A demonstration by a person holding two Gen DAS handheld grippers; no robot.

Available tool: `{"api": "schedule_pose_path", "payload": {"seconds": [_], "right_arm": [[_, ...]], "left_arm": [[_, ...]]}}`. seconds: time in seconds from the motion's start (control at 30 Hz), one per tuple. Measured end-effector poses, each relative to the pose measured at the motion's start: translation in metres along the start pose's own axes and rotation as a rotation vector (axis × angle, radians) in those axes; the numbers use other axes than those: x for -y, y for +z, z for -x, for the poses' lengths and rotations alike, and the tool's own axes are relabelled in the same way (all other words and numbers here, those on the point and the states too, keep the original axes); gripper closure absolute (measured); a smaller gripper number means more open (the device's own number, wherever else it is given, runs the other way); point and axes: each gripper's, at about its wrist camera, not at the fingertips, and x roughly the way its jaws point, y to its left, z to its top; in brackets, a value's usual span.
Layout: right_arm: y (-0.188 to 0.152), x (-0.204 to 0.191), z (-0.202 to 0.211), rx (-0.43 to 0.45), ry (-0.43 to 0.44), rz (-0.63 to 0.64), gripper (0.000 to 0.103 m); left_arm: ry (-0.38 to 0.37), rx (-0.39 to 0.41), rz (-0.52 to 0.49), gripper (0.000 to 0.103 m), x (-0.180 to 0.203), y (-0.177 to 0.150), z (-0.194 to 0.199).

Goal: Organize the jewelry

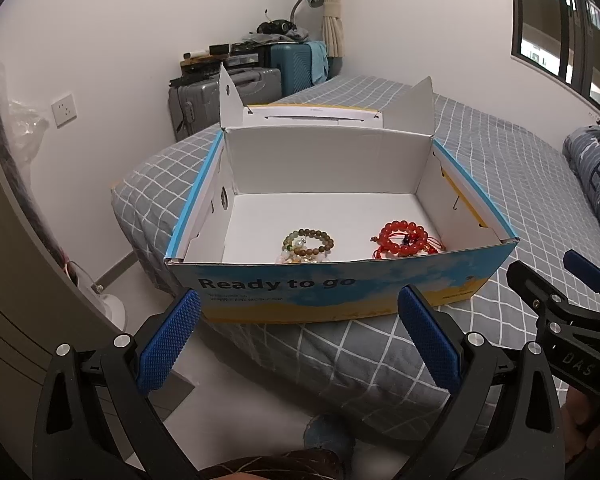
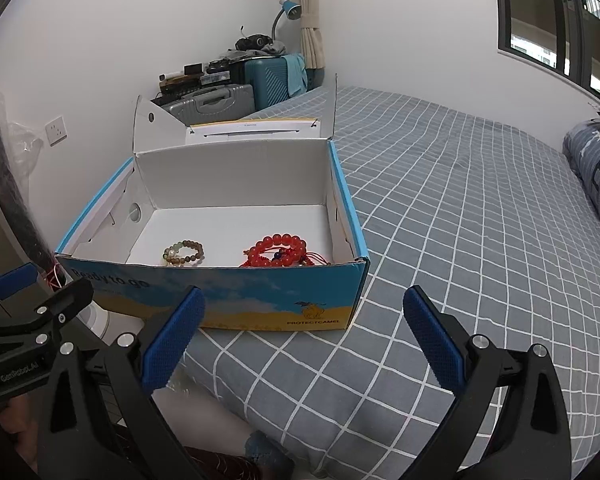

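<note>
Box [image 1: 340,292], lid open, on bed [image 2: 460,200]. Inside, near its front wall: green bracelet [image 1: 308,242] at centre, red bracelet [image 1: 406,238] right of it. Left gripper [image 1: 300,340] and right gripper [image 2: 304,340]: fingers apart, empty, short of the box front, clear of both bracelets.

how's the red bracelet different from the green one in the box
The red bracelet has bright, glossy red beads with knotted cords trailing off; the green bracelet has dull olive-brown beads and a few pale ones. The red one lies toward the box's right wall, the green one nearer the middle. The red bundle looks bulkier. Both lie flat near the front wall of the box, ungripped.
</note>
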Motion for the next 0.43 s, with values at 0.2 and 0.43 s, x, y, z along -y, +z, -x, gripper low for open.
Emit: {"api": "schedule_pose_path", "payload": {"seconds": [0.2, 0.43], "right_arm": [[-0.001, -0.0002, -0.0014, -0.004, 0.0, 0.002, 0.008], [-0.0014, 0.0001, -0.0011, -0.004, 0.001, 0.004, 0.008]], "left_arm": [[0.019, 0.011, -0.009, 0.006, 0.0016, -0.0007, 0.001], [0.019, 0.014, -0.011, 0.006, 0.0021, -0.0003, 0.0026]]}}
